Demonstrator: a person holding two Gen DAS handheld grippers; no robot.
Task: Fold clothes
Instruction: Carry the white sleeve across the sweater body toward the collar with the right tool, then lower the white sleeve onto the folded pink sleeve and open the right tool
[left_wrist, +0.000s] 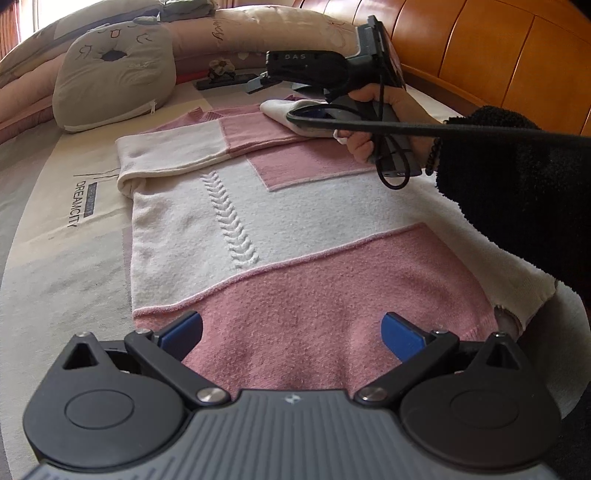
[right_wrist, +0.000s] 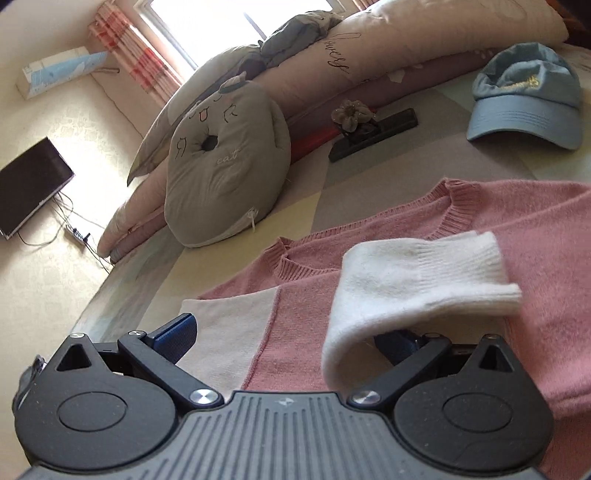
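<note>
A pink and white knit sweater (left_wrist: 295, 229) lies flat on the bed, hem toward my left gripper (left_wrist: 291, 332), which hovers open just above the pink hem band. One sleeve (left_wrist: 173, 155) is folded across the chest. At the far end a hand holds my right gripper (left_wrist: 288, 98) over the neckline (right_wrist: 454, 206). In the right wrist view my right gripper (right_wrist: 288, 338) is open, and the other sleeve's white cuff (right_wrist: 413, 284) drapes over its right finger, hiding most of that pad. The left finger (right_wrist: 177, 332) is bare.
A grey cat cushion (right_wrist: 221, 184) and a rolled quilt (right_wrist: 369, 48) lie beyond the collar. A blue cap (right_wrist: 524, 99) and a black bar with a flower clip (right_wrist: 369, 133) rest on the bedsheet (left_wrist: 74, 221). A wooden headboard (left_wrist: 480, 55) runs along the right.
</note>
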